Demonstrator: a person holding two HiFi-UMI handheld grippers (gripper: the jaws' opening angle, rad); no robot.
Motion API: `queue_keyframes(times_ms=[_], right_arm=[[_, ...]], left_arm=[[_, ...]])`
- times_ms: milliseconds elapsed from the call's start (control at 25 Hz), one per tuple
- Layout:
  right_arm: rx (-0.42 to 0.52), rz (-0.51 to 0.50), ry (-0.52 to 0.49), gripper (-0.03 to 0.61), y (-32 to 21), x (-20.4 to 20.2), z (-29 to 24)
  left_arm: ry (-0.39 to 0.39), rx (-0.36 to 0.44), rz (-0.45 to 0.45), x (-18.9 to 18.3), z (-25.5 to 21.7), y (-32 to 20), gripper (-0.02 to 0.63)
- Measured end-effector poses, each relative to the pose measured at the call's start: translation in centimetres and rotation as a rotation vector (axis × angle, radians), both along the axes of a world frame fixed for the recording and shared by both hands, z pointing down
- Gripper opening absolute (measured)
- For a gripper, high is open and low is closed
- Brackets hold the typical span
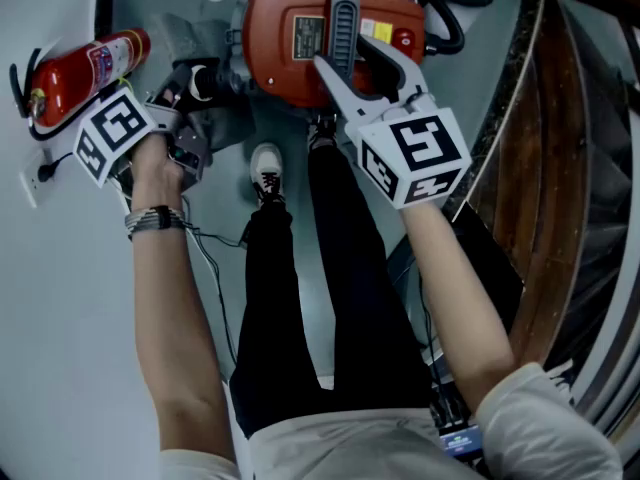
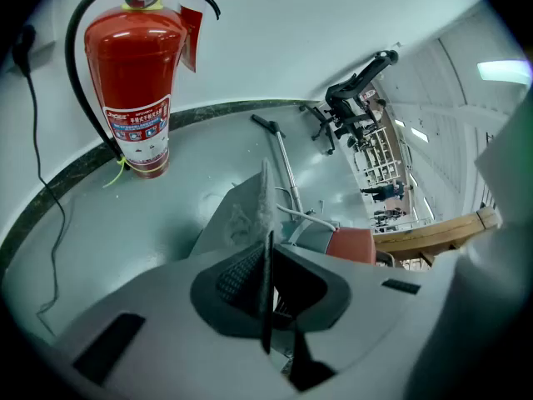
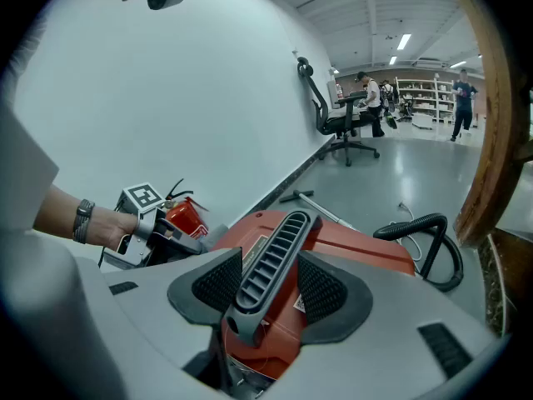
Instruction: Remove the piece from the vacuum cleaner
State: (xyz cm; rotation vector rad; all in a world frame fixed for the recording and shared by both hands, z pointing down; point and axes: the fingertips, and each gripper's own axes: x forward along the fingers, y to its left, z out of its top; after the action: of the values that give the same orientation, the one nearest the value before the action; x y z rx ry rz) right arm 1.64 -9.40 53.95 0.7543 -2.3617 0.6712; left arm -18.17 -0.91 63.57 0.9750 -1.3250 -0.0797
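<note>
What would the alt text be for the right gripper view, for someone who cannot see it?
A grey two-jawed tool grips the ribbed black handle of a red vacuum cleaner on the floor. At left, a hand holds the other tool near a red fire extinguisher; a black hose curls at right, and an office chair stands far behind.

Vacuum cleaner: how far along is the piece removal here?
Done: both tools are placed. In hand: the right tool clamps the ribbed handle of the vacuum cleaner, and the left tool pinches a thin grey piece edge-on at its side. Left: drawing the piece clear; whether it has already come loose isn't visible.
</note>
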Motion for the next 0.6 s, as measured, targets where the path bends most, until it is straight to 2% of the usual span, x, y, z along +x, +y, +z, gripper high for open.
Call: queue_keyframes(times_ms=[240,440,520,600], right_arm=[[0.001,0.004,-0.002,0.204,-0.02,0.02,0.01],[0.003,0.002,-0.003,0.206,-0.01,0.02,-0.03],[0.001,-0.001,-0.002,0.204,0.01,0.01,0.00],[-0.001,-0.003,-0.001,0.205,0.01,-0.02,0.03]], left_arm=[[0.074,0.004,-0.038,0.01,0.05,0.16,0.035],[0.100,0.019,-0.061,-0.15,0.24,0.22,0.037],[0.080,0.019,-0.041,-0.13,0.22,0.18,0.037],[0.024,0.018,0.019,-0.02,0.07,-0.01,0.037]])
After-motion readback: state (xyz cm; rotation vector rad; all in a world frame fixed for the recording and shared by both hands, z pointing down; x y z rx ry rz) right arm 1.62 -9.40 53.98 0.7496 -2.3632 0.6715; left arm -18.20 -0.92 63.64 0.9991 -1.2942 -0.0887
